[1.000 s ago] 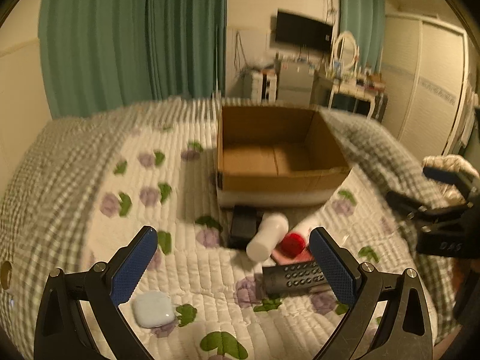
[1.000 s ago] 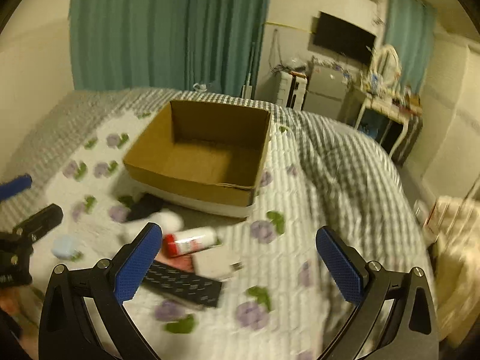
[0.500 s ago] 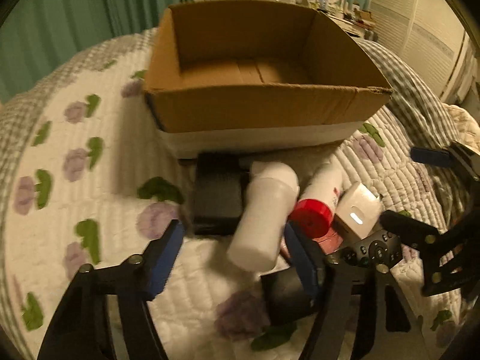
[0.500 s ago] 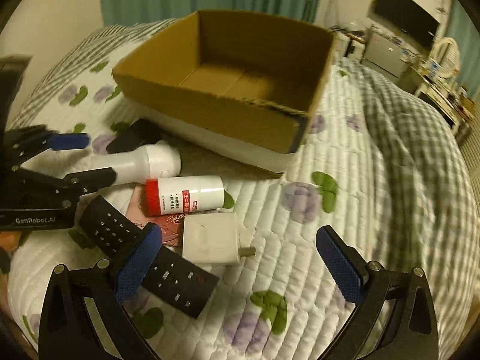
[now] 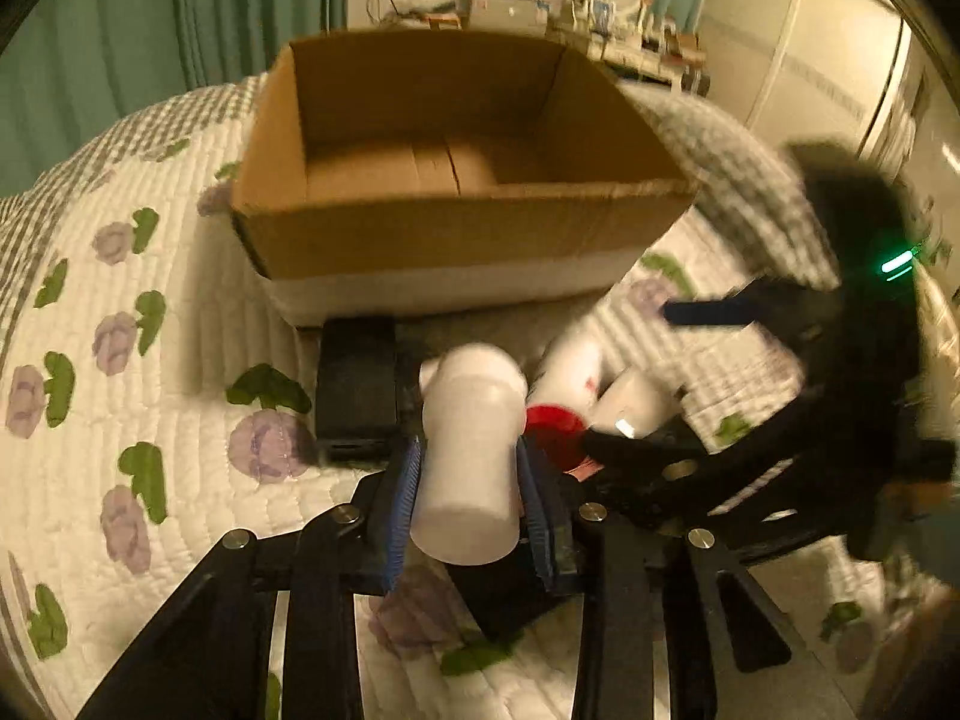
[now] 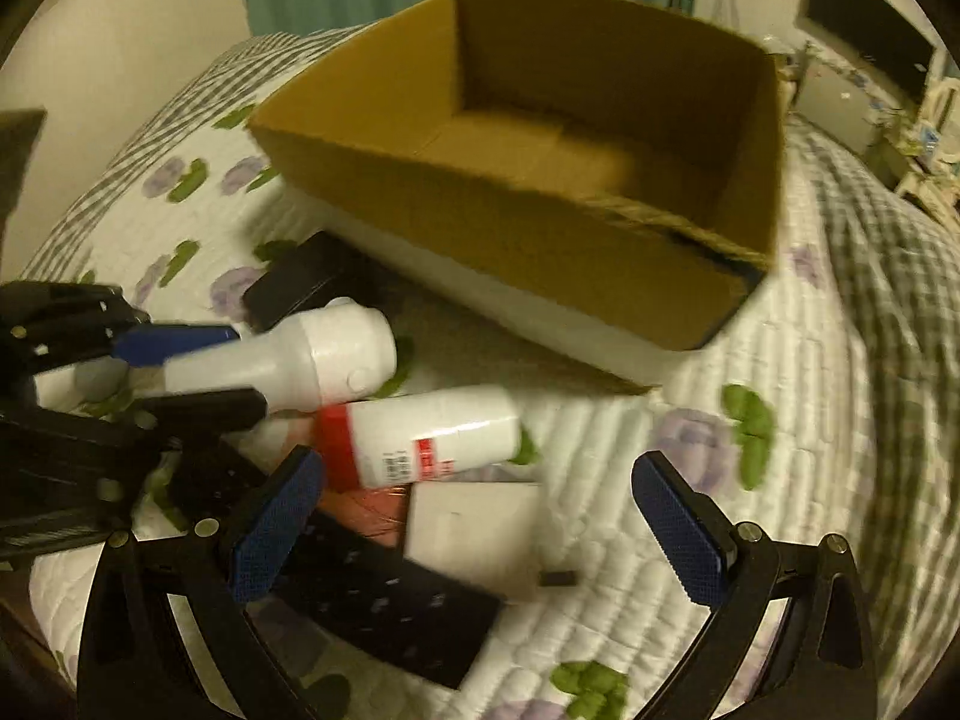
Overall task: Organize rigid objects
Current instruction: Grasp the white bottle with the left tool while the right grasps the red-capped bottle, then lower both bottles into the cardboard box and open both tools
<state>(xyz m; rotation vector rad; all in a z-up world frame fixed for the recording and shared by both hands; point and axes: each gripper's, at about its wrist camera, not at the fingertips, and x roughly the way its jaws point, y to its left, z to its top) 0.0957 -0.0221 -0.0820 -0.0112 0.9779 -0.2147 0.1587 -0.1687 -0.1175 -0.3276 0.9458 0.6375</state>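
Note:
My left gripper [image 5: 469, 450] is closing its jaws on a white bottle [image 5: 468, 480], and both blue pads press its sides. From the right wrist view the same white bottle [image 6: 312, 366] lies between the left gripper's [image 6: 204, 372] fingers. Beside it lie a white bottle with a red cap [image 6: 432, 438], a white charger [image 6: 474, 528], a black remote [image 6: 384, 594] and a black box [image 6: 300, 282]. My right gripper [image 6: 477, 480] hangs open just above the charger, touching nothing. Behind the pile stands an open cardboard box [image 6: 498, 204] with nothing inside.
Everything rests on a white quilt [image 5: 150, 420] with purple flowers and green leaves. A pink card [image 6: 372, 510] lies under the red-capped bottle. Green curtains [image 5: 120, 30] hang behind the bed, and a cluttered desk [image 5: 600, 12] and a wardrobe [image 5: 810, 60] stand at the far right.
Both grippers came down toward the pile in front of the box. The left gripper's jaws went from wide open to shut around the white bottle. The right gripper stayed open.

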